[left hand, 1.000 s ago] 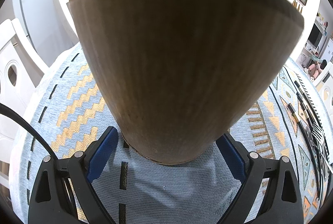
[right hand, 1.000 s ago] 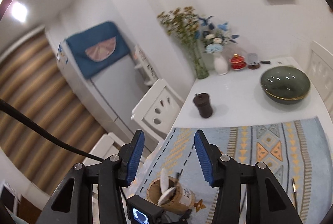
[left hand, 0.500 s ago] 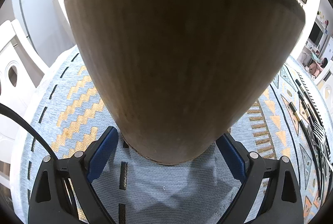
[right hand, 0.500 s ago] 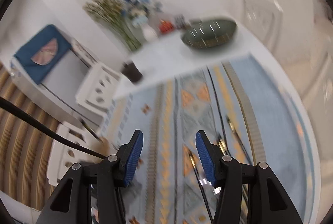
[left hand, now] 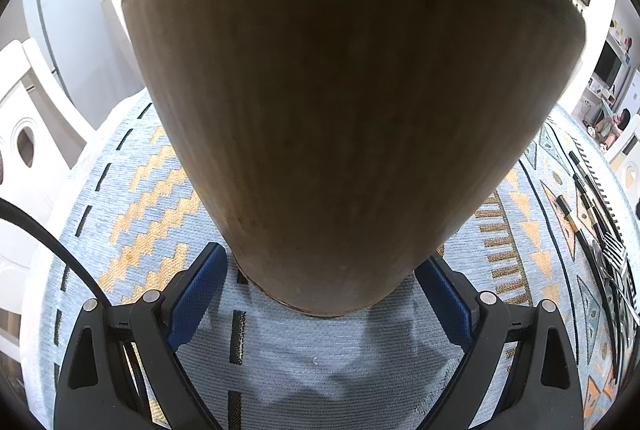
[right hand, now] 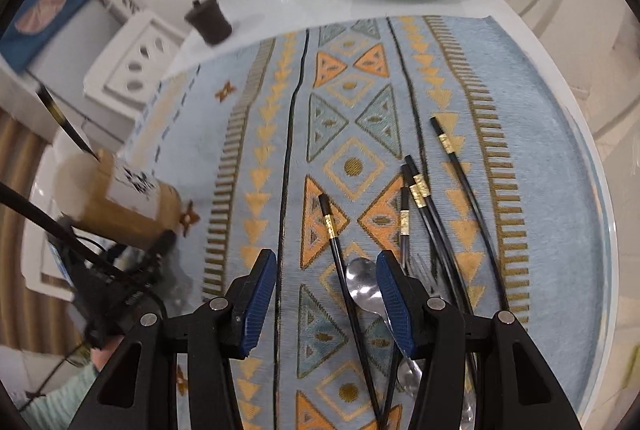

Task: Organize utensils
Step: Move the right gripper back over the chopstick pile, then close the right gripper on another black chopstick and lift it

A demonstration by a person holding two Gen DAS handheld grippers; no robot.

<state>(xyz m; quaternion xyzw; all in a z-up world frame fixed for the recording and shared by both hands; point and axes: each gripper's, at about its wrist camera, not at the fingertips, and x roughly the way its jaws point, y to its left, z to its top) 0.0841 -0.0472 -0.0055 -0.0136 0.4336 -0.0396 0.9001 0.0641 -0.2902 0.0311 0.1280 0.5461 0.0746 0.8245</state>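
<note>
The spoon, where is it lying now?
In the right wrist view, the spoon lies on the cloth low and right of centre, among the black chopsticks, beside the fork.

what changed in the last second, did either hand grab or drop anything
The right tongs swung down from facing the far wall to hang open and empty over the chopsticks and spoon on the mat. Nothing was grabbed or dropped. The left tongs stayed clamped on the wooden holder.

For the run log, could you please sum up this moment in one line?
left gripper: shut on bamboo holder | right gripper: open, empty, above chopsticks
</note>
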